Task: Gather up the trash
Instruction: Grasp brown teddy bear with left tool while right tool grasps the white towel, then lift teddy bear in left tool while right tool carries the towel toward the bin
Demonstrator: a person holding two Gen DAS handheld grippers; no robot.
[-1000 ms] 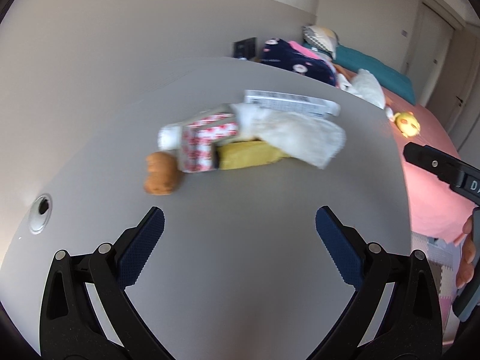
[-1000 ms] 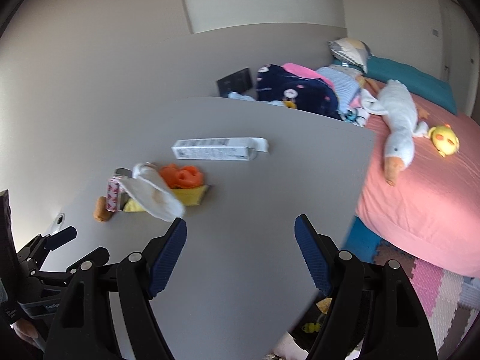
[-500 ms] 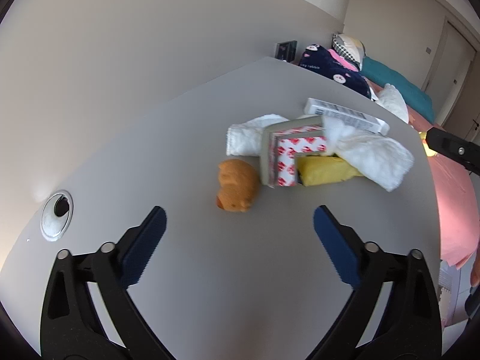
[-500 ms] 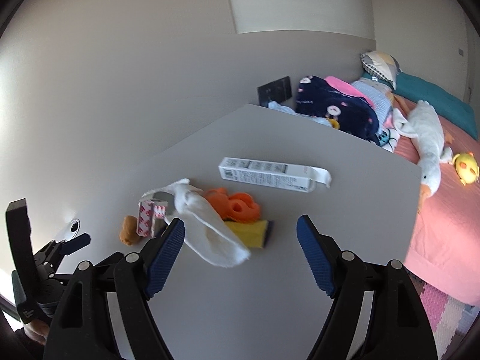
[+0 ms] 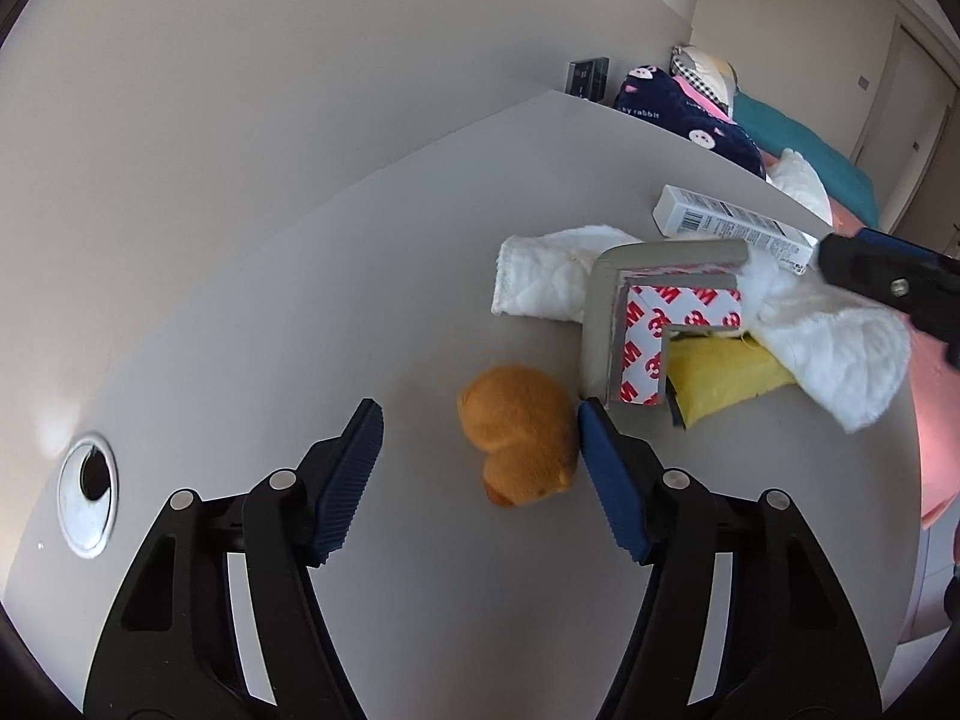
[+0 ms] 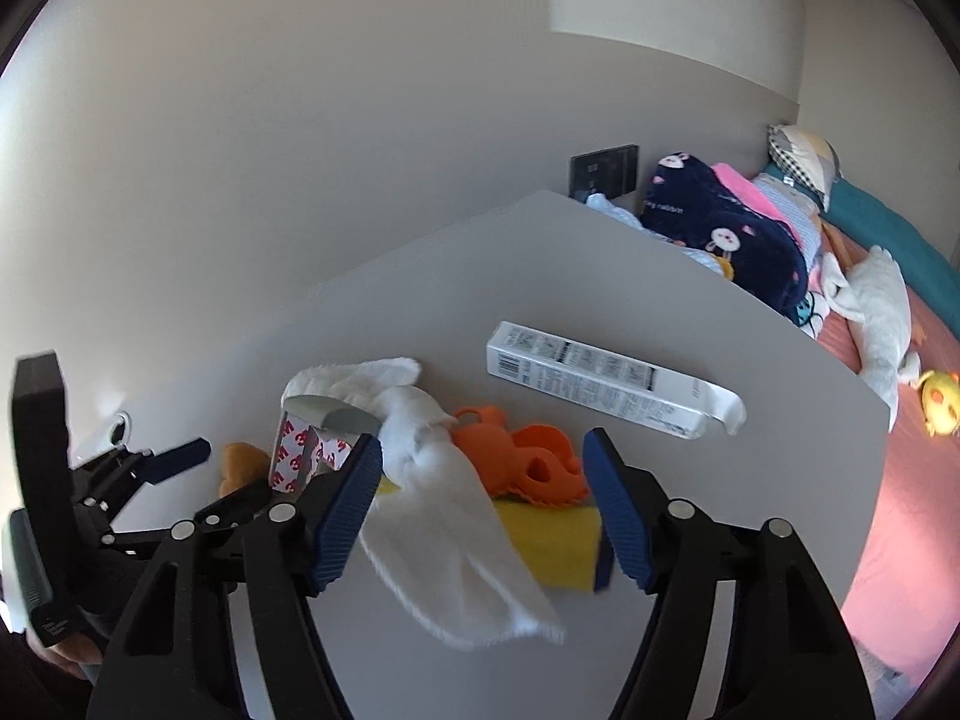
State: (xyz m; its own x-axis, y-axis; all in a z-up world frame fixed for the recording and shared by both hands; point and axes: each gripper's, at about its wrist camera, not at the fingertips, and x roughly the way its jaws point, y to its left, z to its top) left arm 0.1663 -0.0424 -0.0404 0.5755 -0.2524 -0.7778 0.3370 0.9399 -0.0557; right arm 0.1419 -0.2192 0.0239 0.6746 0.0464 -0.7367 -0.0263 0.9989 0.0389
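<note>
A small pile of litter lies on the grey table (image 5: 300,312): an orange plush lump (image 5: 516,432), a grey corner piece with red-and-white tape (image 5: 654,324), a white cloth (image 6: 444,516), a yellow sponge (image 6: 552,534), an orange rubbery piece (image 6: 522,462) and a long white box (image 6: 612,384). My left gripper (image 5: 477,414) straddles the plush lump, jaws closing; the right pad is at its side and the left pad stands clear. My right gripper (image 6: 480,441) hovers over the cloth, sponge and orange piece, jaws closing, nothing pressed.
A round cable hole (image 5: 87,492) sits in the table at the near left. The table's edge runs along the right, with a pink bed (image 6: 900,480), a white plush goose (image 6: 882,306) and a dark blue blanket (image 6: 720,240) beyond. The wall stands close behind.
My left gripper has come forward and down onto the plush lump and its jaws have narrowed. My right gripper has swung towards the pile, which now fills its view.
</note>
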